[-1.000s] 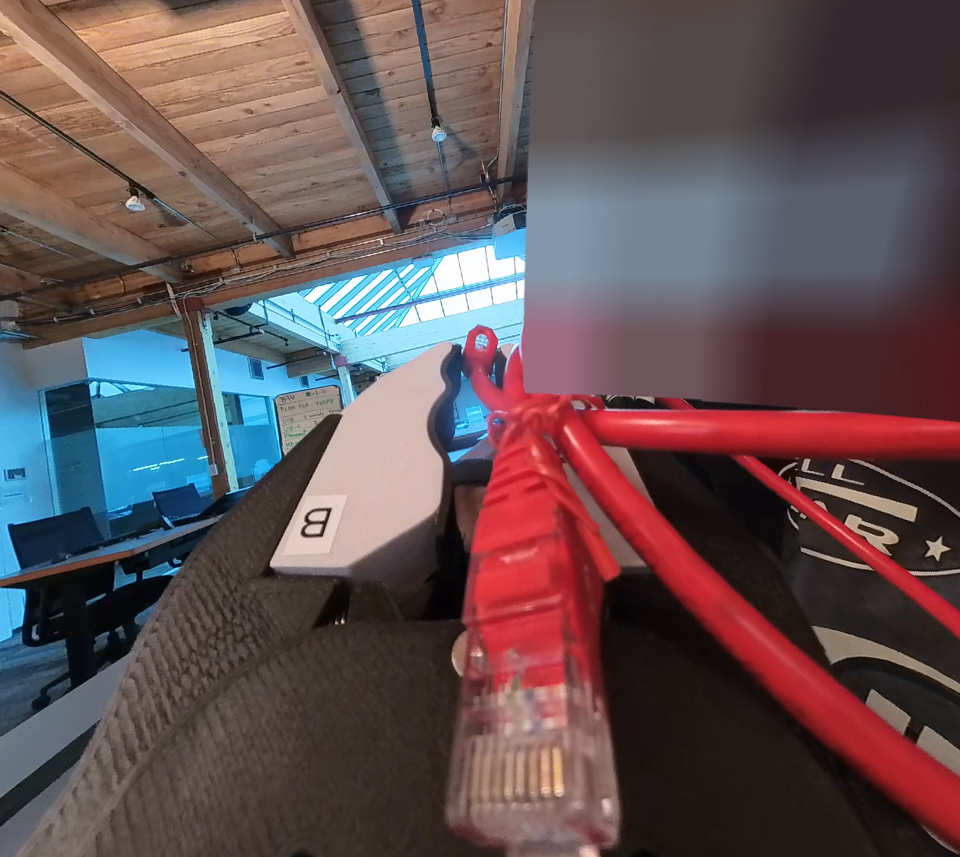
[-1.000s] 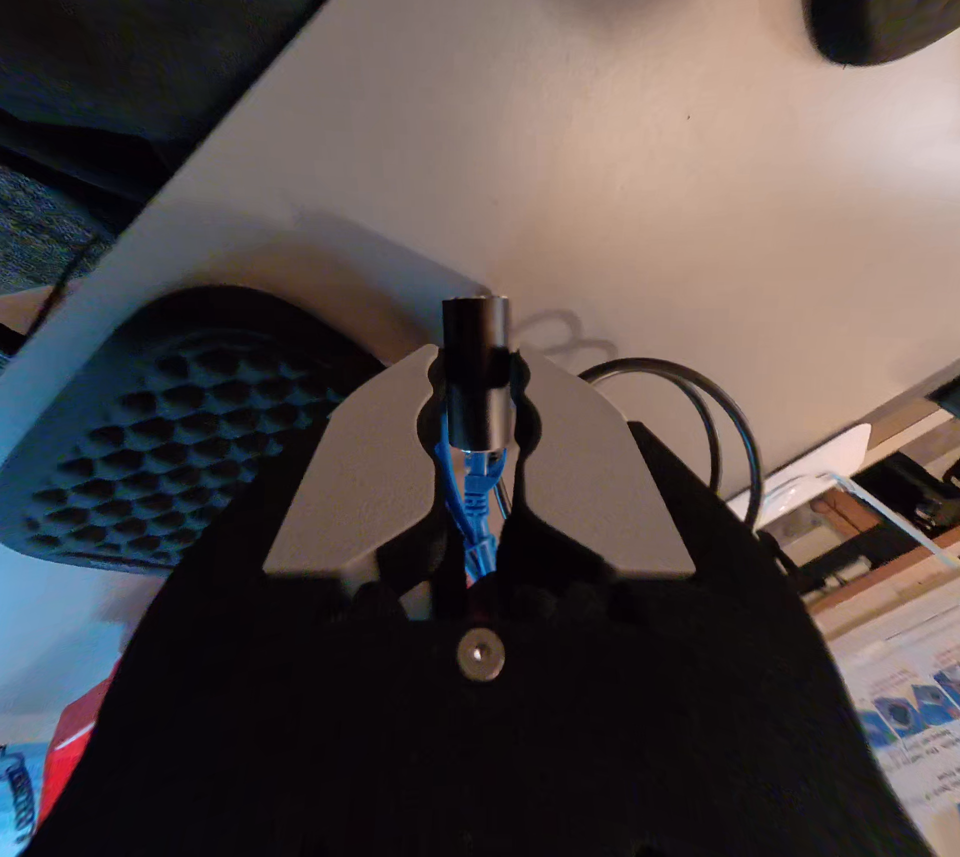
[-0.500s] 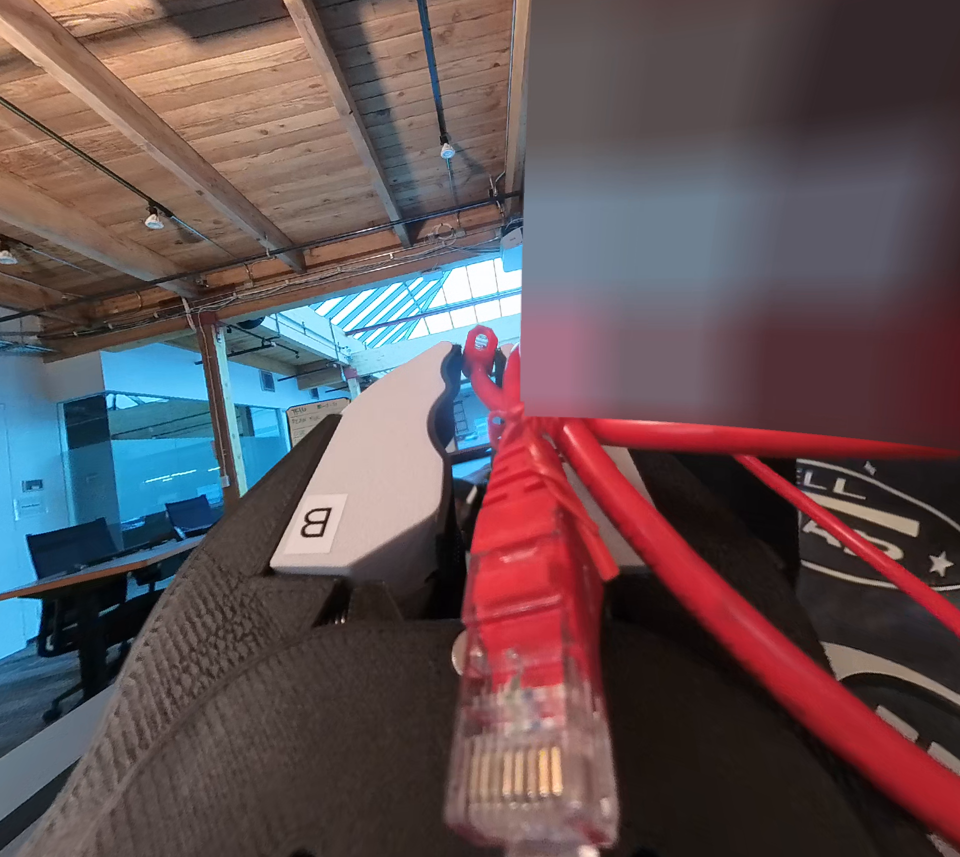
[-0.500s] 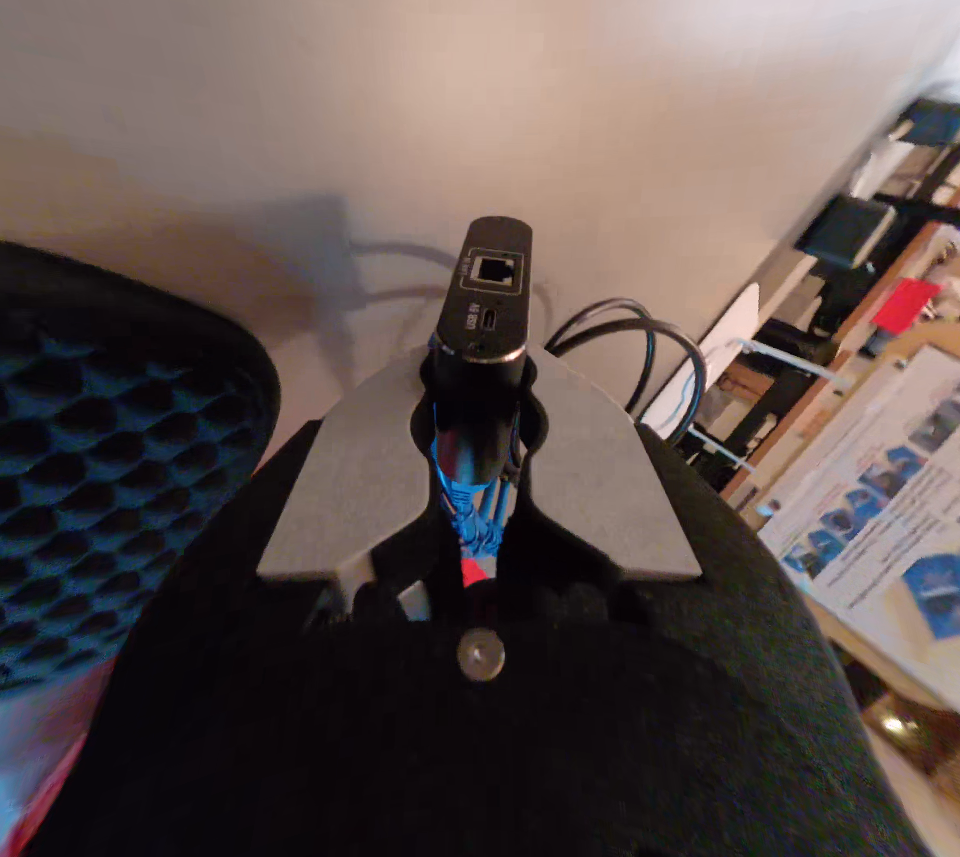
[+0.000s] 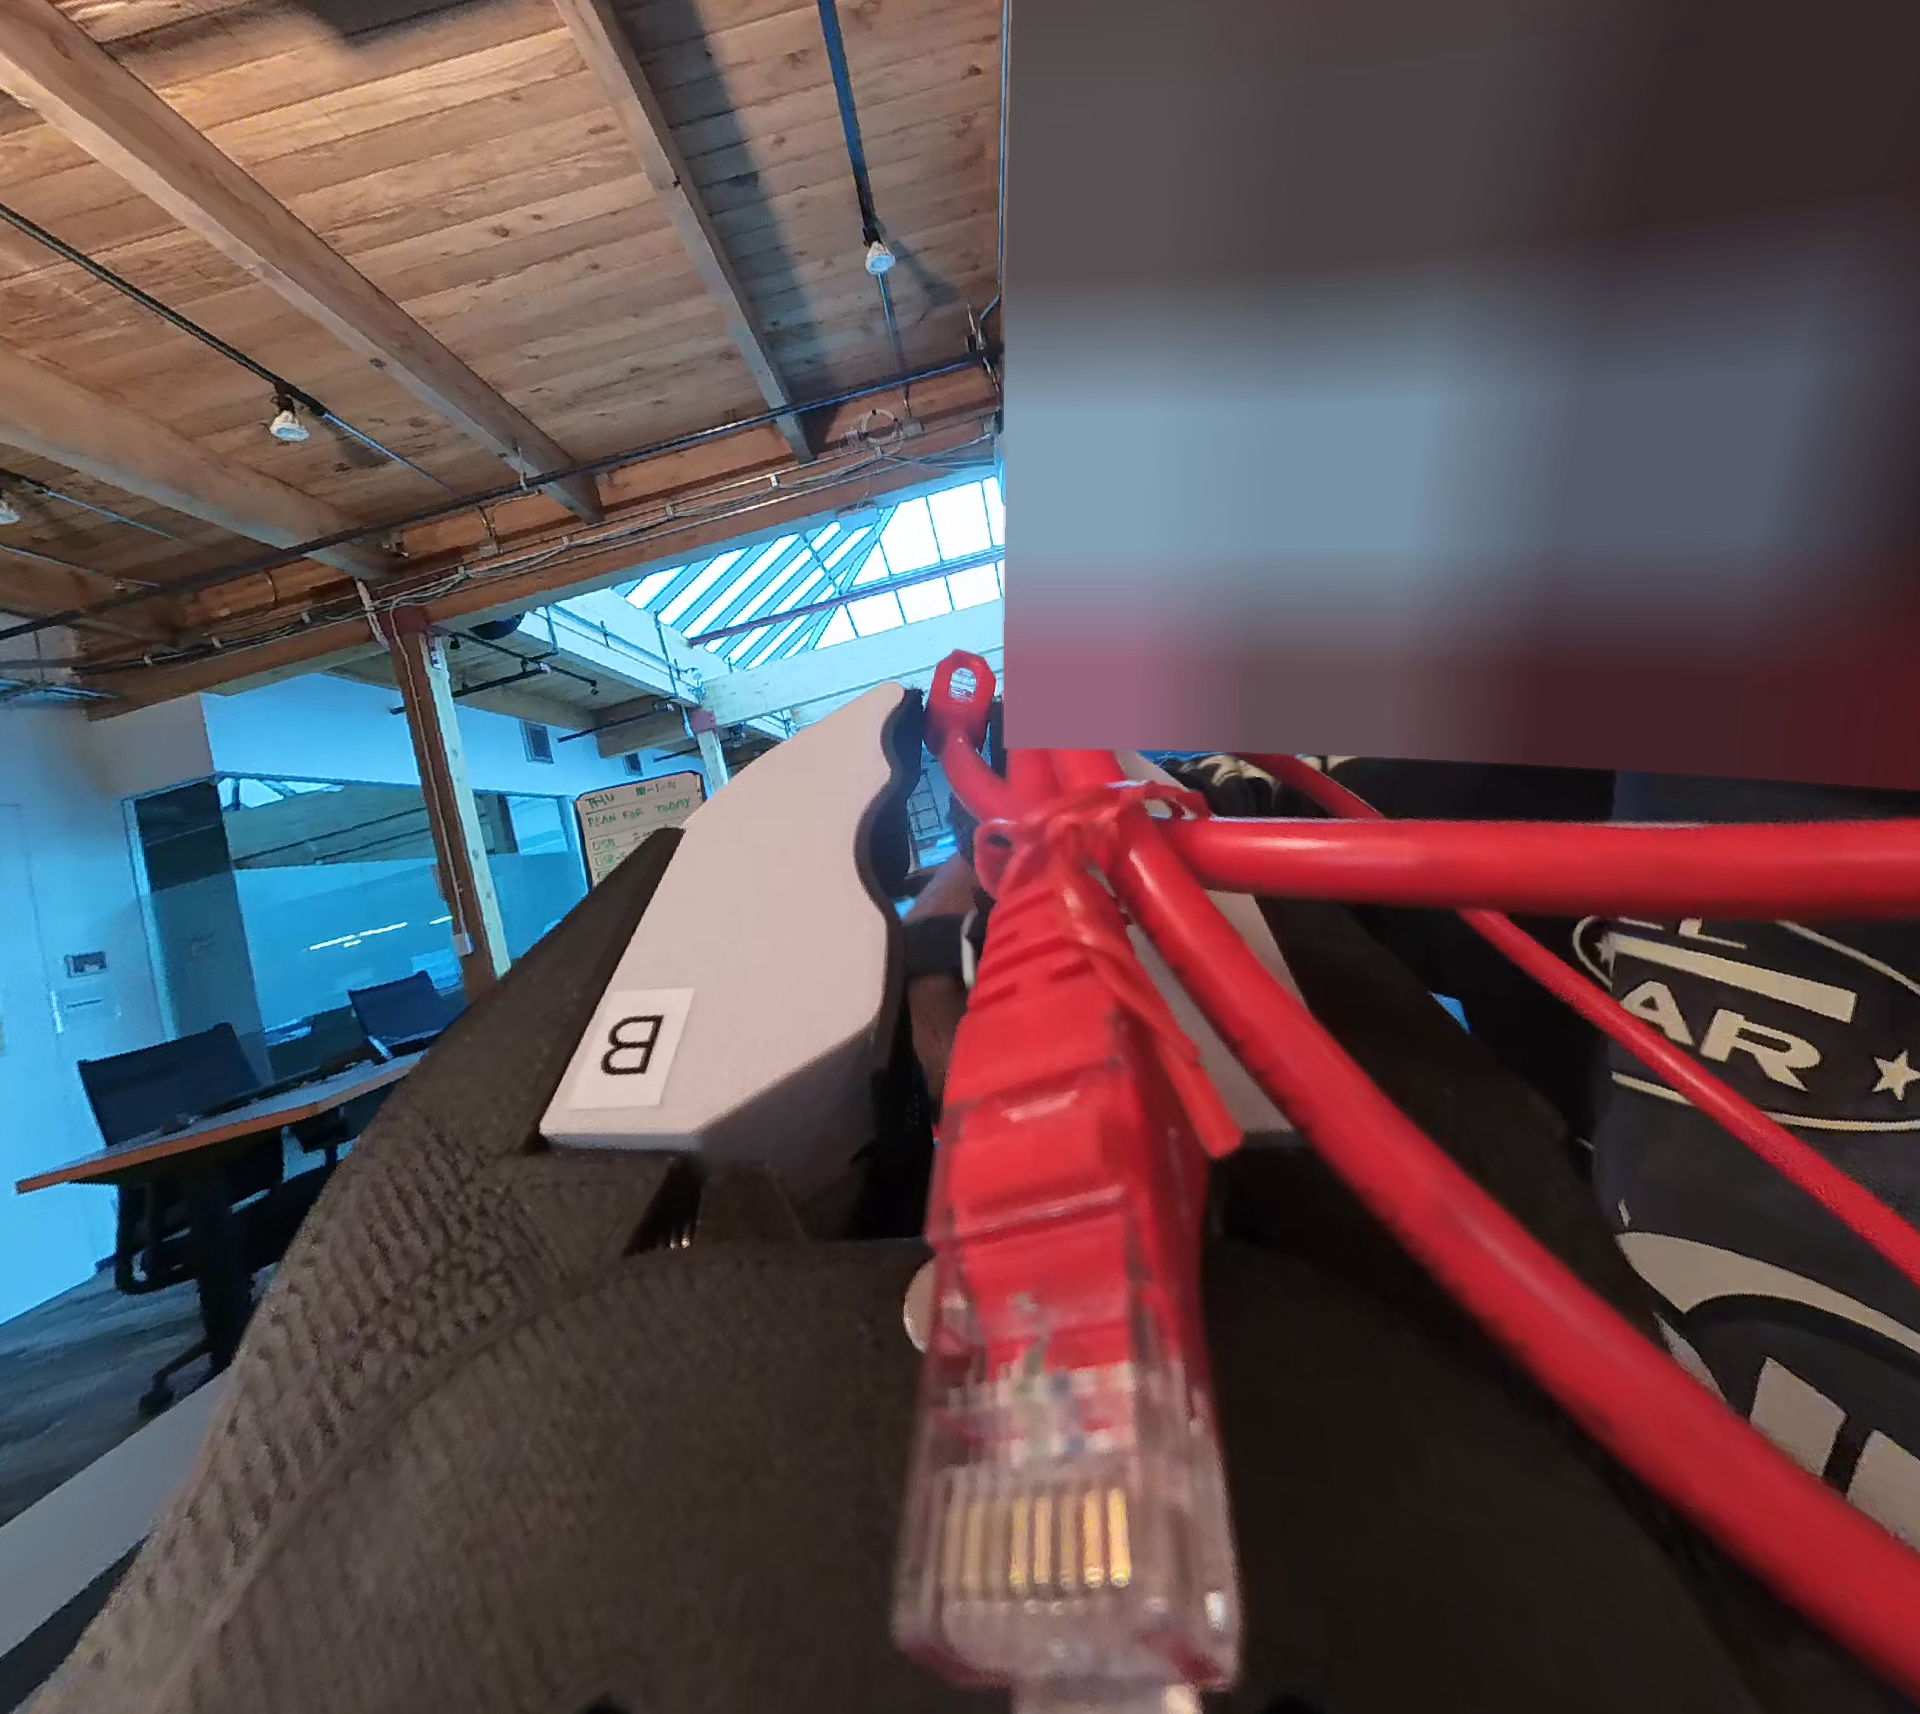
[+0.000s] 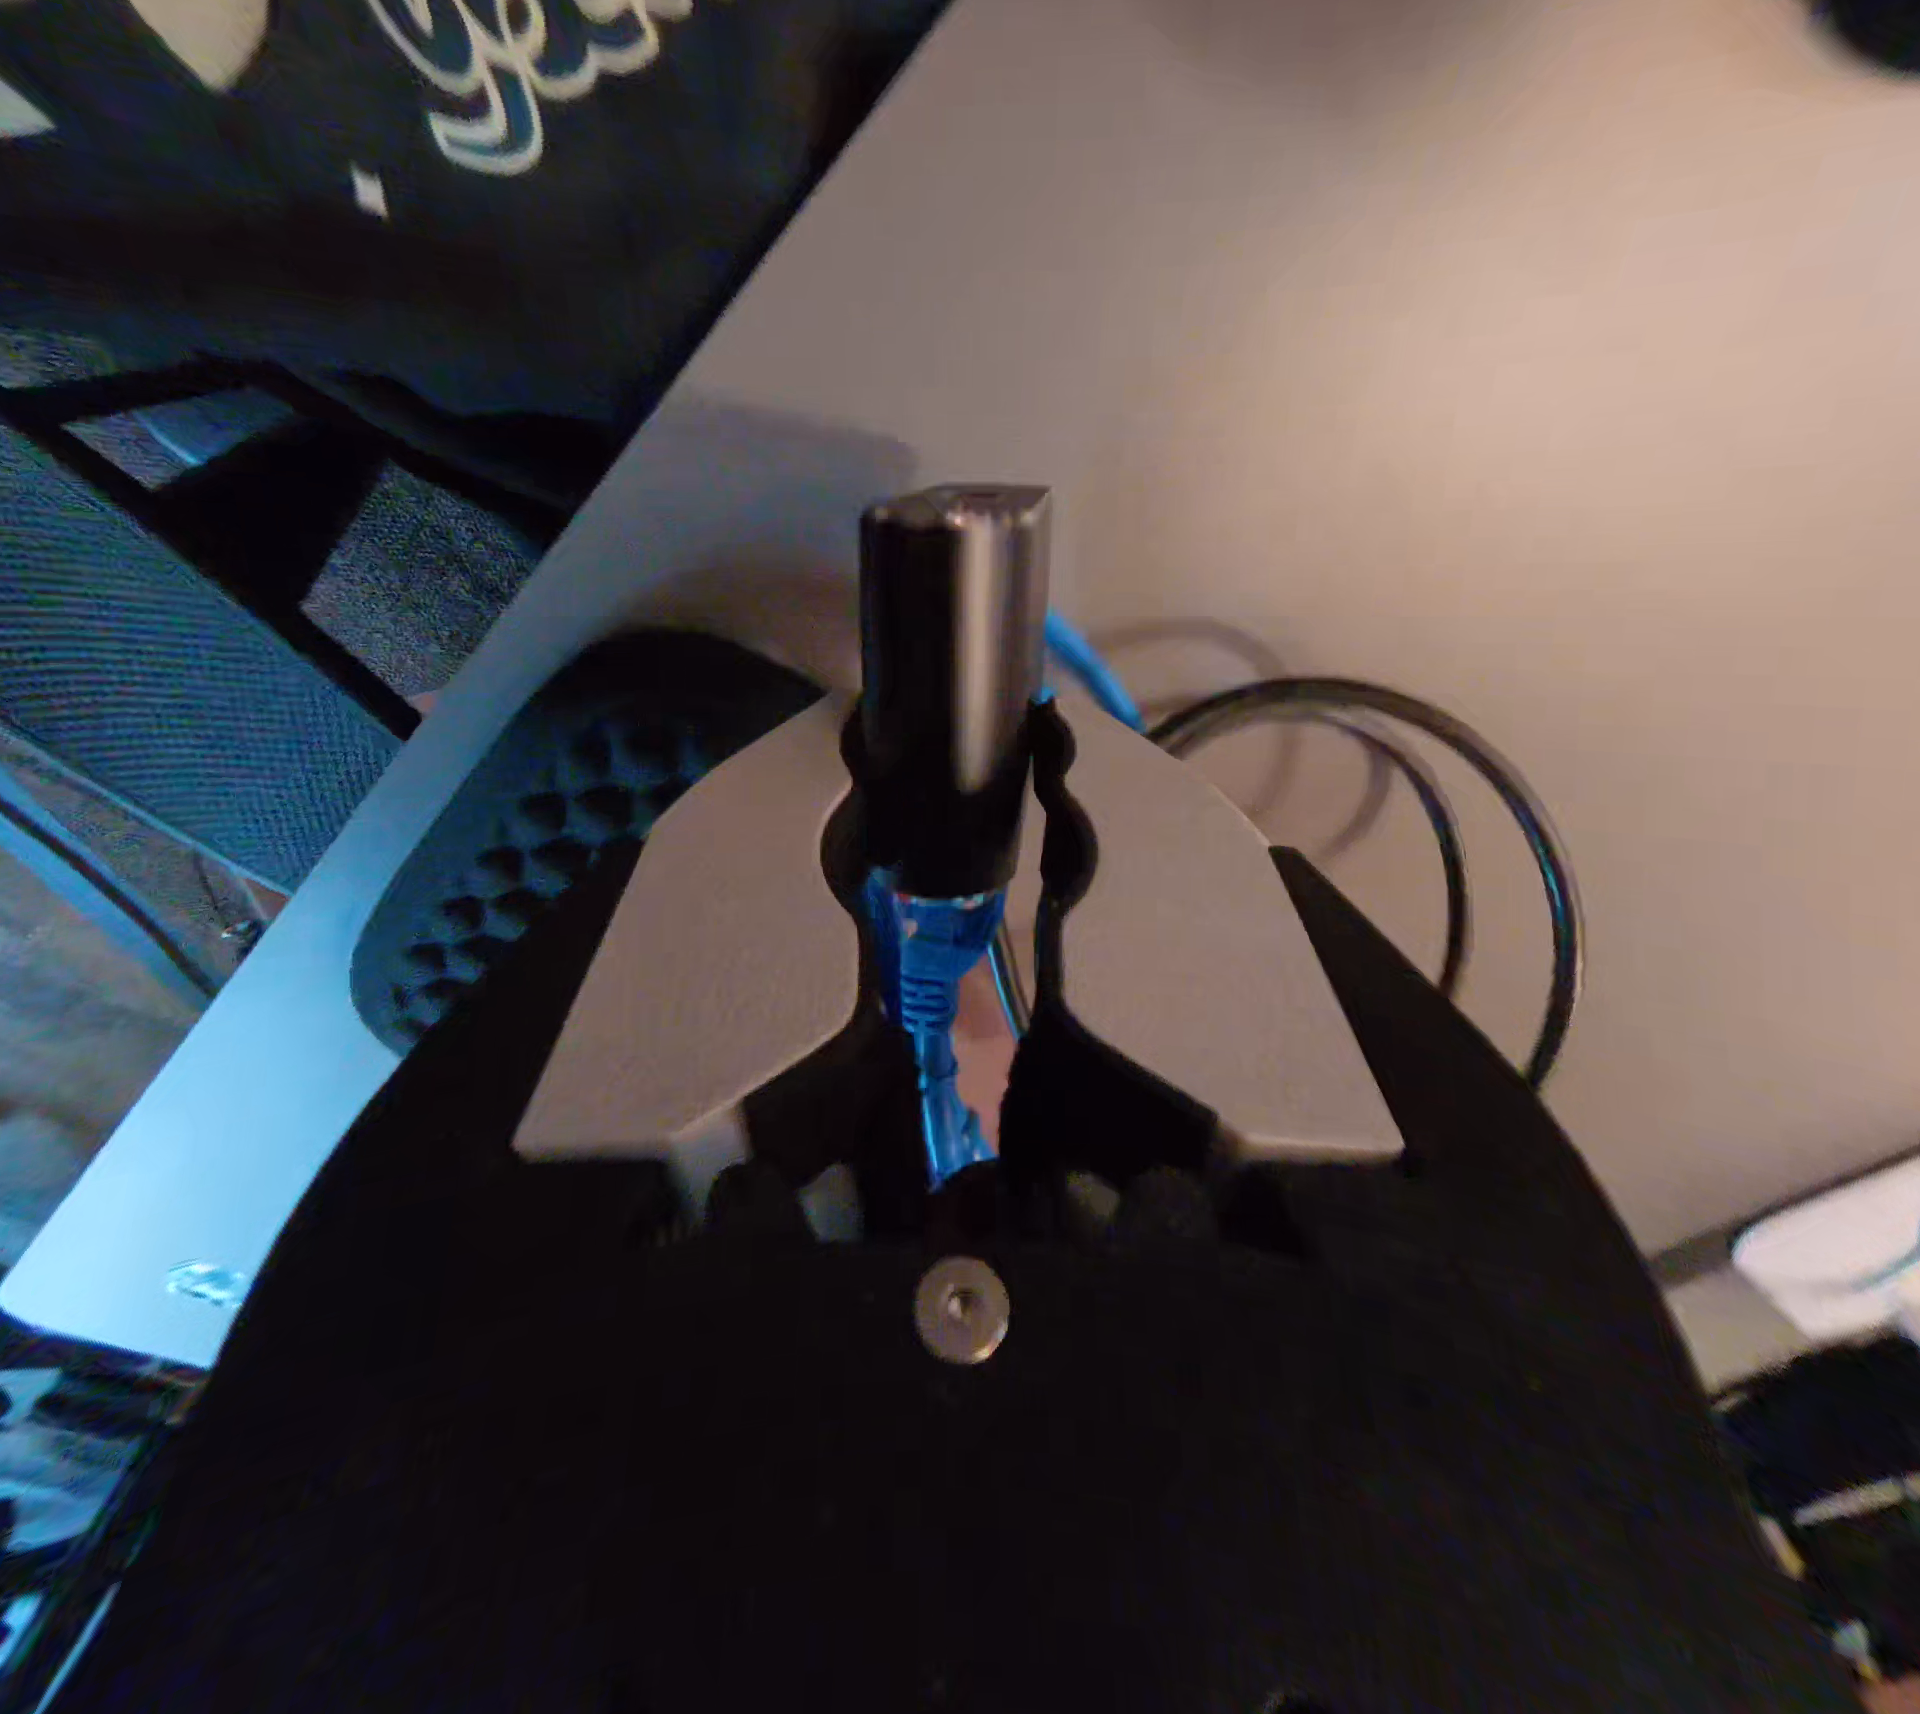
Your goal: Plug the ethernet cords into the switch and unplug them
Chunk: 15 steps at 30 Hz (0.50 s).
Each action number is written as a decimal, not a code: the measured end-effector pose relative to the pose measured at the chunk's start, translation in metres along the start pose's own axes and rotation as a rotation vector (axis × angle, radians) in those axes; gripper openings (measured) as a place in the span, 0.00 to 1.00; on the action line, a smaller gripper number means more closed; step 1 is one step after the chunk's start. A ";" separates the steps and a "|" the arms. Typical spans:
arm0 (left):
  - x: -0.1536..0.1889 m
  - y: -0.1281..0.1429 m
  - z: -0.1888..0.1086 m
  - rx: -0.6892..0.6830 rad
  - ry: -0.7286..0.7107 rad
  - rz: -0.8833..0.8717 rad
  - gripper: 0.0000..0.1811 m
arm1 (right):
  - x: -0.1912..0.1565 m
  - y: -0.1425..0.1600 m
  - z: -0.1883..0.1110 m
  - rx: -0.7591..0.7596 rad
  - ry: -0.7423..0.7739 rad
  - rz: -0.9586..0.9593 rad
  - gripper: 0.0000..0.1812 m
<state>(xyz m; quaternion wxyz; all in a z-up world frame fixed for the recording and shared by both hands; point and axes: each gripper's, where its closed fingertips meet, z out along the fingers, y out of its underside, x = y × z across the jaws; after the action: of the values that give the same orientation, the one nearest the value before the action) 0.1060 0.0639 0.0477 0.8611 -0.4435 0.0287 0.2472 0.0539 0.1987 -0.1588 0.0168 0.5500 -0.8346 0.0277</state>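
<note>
In the left wrist view my left gripper [image 5: 971, 739] points up at the ceiling and is shut on a tied bundle of red ethernet cord [image 5: 1049, 843]. One red plug [image 5: 1070, 1352] with a clear tip hangs back toward the camera. The grey left finger [image 5: 769, 916] shows; the cord mostly hides the other finger. In the right wrist view my right gripper [image 6: 951, 760] is shut on a small dark switch [image 6: 956, 625], held above the white table [image 6: 1351, 314]. A blue ethernet cord [image 6: 930, 968] meets the switch's near end between the fingers.
A black cable loop [image 6: 1496, 833] lies on the table right of the switch. A black honeycomb pad [image 6: 520, 843] lies at the table's left edge. A person's dark printed shirt [image 6: 436, 106] is beyond that edge. It also shows in the left wrist view [image 5: 1766, 1093]. Across from one pair of fingers to the other is roughly 25 centimetres.
The right gripper has swung with the switch. The switch's port face showed half a second ago and now faces away. The table edge and shirt are back in view. The left gripper barely moved.
</note>
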 end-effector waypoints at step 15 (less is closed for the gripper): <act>-0.003 -0.025 -0.007 0.091 -0.018 0.005 0.07 | 0.030 -0.007 0.043 -0.289 0.125 -0.260 0.19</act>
<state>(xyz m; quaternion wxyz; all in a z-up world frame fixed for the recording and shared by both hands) 0.1161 0.0451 0.0630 0.8798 -0.4017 0.0334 0.2517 0.0488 0.1656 -0.1993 0.1507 0.6422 -0.7491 -0.0609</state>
